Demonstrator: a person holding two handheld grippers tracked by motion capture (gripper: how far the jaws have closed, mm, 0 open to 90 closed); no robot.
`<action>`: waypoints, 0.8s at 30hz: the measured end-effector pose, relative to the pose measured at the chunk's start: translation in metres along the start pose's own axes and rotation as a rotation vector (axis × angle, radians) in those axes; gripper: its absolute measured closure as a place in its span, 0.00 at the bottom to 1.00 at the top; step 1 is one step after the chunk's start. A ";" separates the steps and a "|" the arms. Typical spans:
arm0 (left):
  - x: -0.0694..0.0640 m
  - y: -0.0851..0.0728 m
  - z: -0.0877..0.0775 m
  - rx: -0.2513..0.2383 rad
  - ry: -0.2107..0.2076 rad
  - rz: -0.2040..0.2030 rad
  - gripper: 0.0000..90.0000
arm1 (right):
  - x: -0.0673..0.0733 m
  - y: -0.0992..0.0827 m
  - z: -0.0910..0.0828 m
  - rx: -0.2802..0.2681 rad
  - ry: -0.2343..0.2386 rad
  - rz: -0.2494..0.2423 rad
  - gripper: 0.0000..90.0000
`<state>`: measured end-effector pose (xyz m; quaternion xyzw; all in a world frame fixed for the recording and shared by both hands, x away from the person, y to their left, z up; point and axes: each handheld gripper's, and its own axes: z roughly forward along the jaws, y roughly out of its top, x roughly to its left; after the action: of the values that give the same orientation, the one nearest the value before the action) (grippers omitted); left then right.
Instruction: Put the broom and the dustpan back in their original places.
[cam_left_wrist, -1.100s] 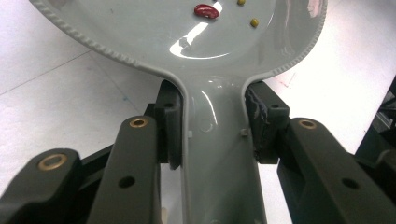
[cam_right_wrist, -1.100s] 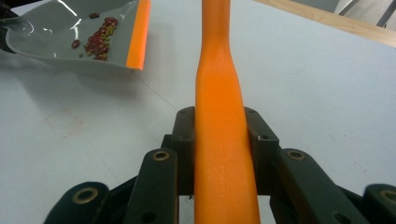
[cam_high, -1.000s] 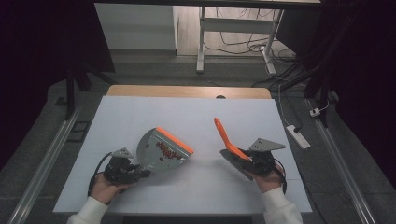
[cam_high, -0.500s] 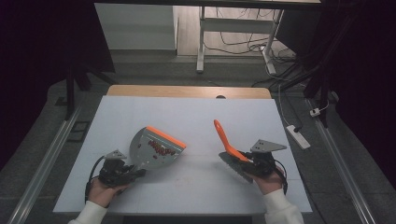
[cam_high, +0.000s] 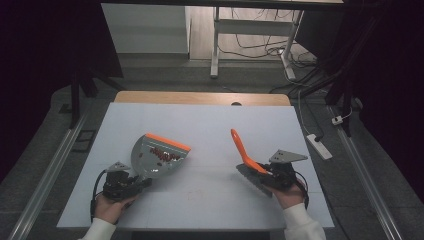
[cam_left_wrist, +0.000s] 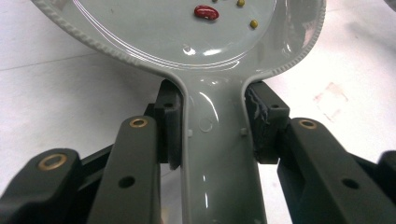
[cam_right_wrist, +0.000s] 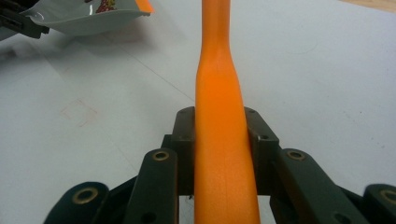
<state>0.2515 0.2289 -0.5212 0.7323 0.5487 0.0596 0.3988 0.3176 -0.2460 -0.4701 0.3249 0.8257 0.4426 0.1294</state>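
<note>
1. Dustpan (cam_high: 159, 156): grey, with an orange front lip. It sits over the left half of the white tabletop (cam_high: 200, 125). Its long axis runs from the handle, low at the near left, up to the lip at the far right, and the pan is tilted.
2. Left gripper (cam_high: 131, 183): the fingers (cam_left_wrist: 169, 122) pinch the dustpan's grey handle from both sides, as the left gripper view shows close up.
3. Contents: the high view gives only a reddish scatter inside the pan. The left gripper view resolves a red bean (cam_left_wrist: 206, 12) and small yellowish grains on the glossy pan floor.
4. Brush (cam_high: 245, 155): orange handle, grey bristle head, over the right half of the tabletop, well apart from the dustpan. The handle points up and away toward the far left; the bristles are low at the near right.
5. Right gripper (cam_high: 270, 175): the fingers (cam_right_wrist: 185, 140) press on either side of the orange handle. The right gripper view also shows the dustpan's lip at upper left.
</note>
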 end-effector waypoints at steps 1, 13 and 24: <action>0.000 -0.001 0.000 -0.003 0.007 -0.009 0.69 | 0.000 0.000 0.000 0.001 0.000 0.000 0.78; 0.003 -0.005 -0.005 -0.050 0.065 -0.082 0.69 | 0.000 0.000 0.002 0.028 0.011 0.047 0.78; 0.009 -0.009 -0.006 -0.077 0.127 -0.162 0.69 | -0.003 -0.003 0.007 0.049 0.021 0.120 0.78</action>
<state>0.2445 0.2403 -0.5259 0.6644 0.6277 0.0946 0.3945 0.3222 -0.2447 -0.4763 0.3720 0.8167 0.4328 0.0859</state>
